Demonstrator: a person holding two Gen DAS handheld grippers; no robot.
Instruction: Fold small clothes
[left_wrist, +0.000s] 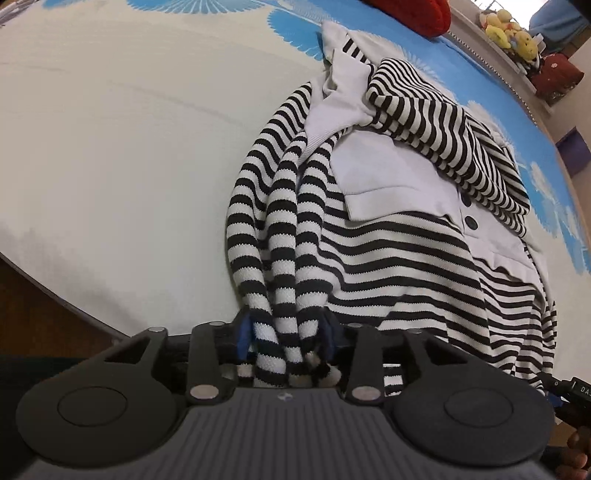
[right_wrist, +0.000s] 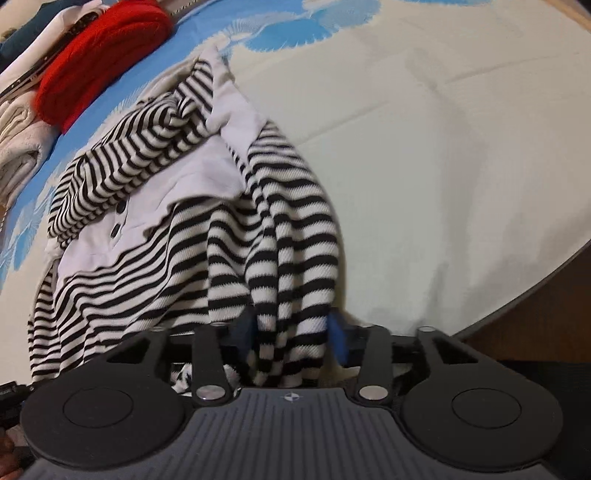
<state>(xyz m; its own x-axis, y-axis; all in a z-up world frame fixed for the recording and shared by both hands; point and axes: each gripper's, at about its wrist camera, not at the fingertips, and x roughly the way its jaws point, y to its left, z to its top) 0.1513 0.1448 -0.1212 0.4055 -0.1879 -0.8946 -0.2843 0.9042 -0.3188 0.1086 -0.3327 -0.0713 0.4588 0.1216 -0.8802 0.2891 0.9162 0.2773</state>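
Observation:
A black-and-white striped garment (left_wrist: 388, 251) with a pale grey chest panel (left_wrist: 399, 173) and dark buttons lies on the bed, one sleeve thrown across its top. My left gripper (left_wrist: 286, 334) is shut on a bunched-up part of its near edge, and striped folds run from between the blue pads (left_wrist: 242, 334) up into the garment. In the right wrist view the same garment (right_wrist: 155, 266) spreads to the left. My right gripper (right_wrist: 291, 332) is shut on another bunch of striped cloth at the near edge. The cloth hides both grippers' fingertips.
The bed sheet (left_wrist: 129, 147) is cream with blue flower prints. A red knitted item (right_wrist: 99, 55) and folded pale clothes (right_wrist: 18, 147) lie at the far side. Plush toys (left_wrist: 509, 29) sit on a shelf beyond. The bed's edge (right_wrist: 517, 302) drops to a brown floor.

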